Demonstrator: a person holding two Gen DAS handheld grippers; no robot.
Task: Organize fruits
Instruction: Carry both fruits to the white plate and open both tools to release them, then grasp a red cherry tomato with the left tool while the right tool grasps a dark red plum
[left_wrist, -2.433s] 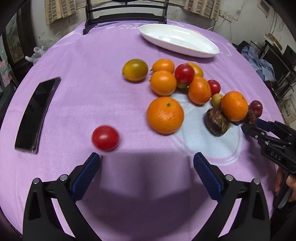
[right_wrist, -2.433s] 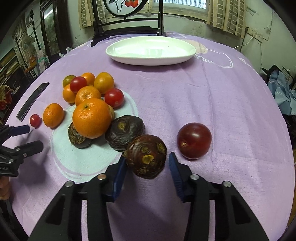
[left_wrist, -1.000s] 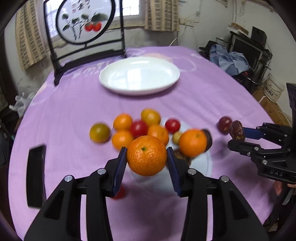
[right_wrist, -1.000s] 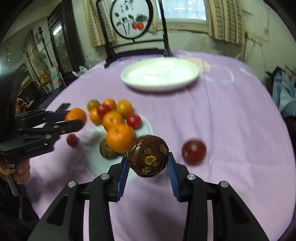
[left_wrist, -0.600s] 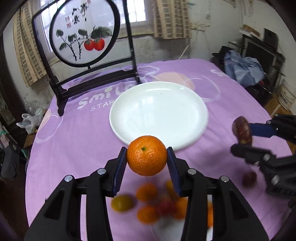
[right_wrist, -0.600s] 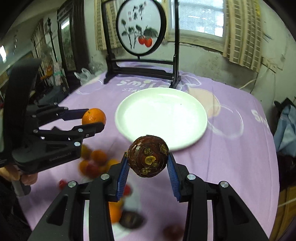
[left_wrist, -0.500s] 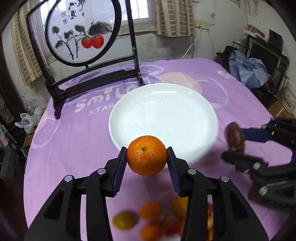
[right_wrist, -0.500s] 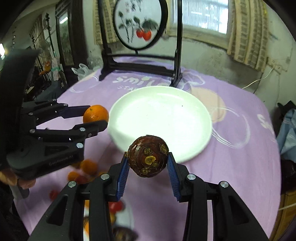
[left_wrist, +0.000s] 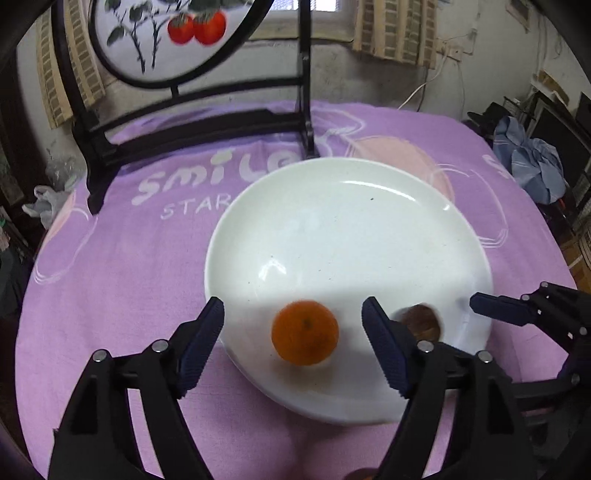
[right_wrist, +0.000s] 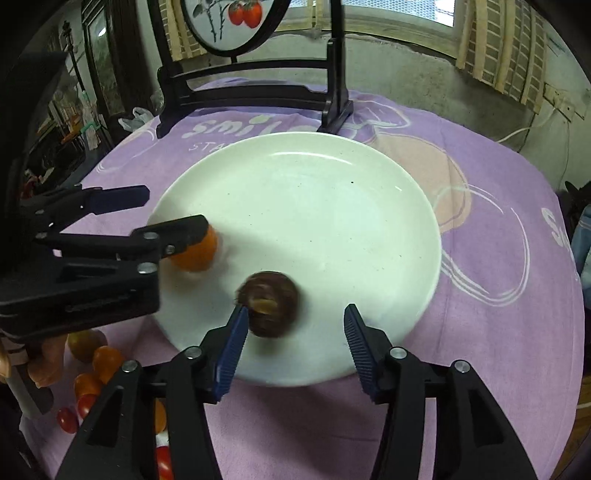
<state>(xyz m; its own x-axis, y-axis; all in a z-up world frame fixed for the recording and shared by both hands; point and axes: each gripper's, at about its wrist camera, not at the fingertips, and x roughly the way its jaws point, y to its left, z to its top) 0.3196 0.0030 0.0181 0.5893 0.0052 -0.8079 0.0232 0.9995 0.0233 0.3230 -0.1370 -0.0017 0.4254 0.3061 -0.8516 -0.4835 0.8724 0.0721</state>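
Observation:
A white plate (left_wrist: 351, 229) lies on the purple tablecloth; it also shows in the right wrist view (right_wrist: 314, 206). An orange (left_wrist: 304, 333) sits blurred on the plate's near edge, between the jaws of my open left gripper (left_wrist: 293, 338) and touching neither. A dark brown fruit (right_wrist: 269, 302) lies on the plate's near rim, just ahead of my open right gripper (right_wrist: 293, 343); in the left wrist view it (left_wrist: 421, 321) is partly hidden. The orange (right_wrist: 195, 251) sits behind the left gripper's finger in the right wrist view.
A black framed ornament stand (left_wrist: 192, 110) rises behind the plate. Several oranges and tomatoes (right_wrist: 92, 373) lie on the cloth at the lower left of the right wrist view. Clothes (left_wrist: 532, 162) lie off the table to the right.
Both grippers have moved over the plate's near edge and opened. The orange and the brown fruit have left the jaws and now lie on the plate.

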